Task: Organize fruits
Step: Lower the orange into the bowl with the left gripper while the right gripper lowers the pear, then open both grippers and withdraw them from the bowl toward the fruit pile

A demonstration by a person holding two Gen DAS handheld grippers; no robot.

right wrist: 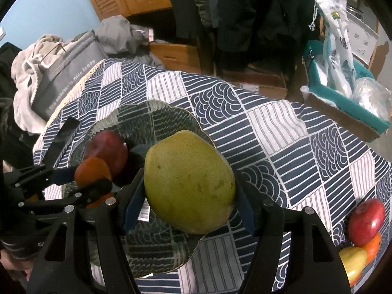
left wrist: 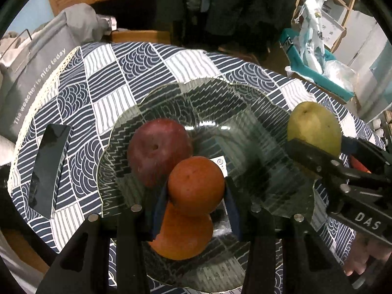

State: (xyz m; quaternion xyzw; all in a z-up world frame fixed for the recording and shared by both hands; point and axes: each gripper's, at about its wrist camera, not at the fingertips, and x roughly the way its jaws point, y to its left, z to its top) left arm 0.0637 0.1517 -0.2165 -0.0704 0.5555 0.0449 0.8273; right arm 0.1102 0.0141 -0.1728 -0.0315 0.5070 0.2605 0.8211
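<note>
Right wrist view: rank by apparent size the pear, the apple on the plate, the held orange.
1. pear, largest, though it sits closest to the camera in the right tool.
2. dark red apple.
3. orange in the left tool, partly hidden, so close to the apple.

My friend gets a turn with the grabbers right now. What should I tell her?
Left gripper: shut on an orange, over the glass plate.
Right gripper: shut on the green pear, above the plate's edge.
Done: dark red apple and another orange are in the plate.
Left: set both held fruits down, then fetch the red apple, orange fruit and yellow fruit from the tablecloth.
</note>
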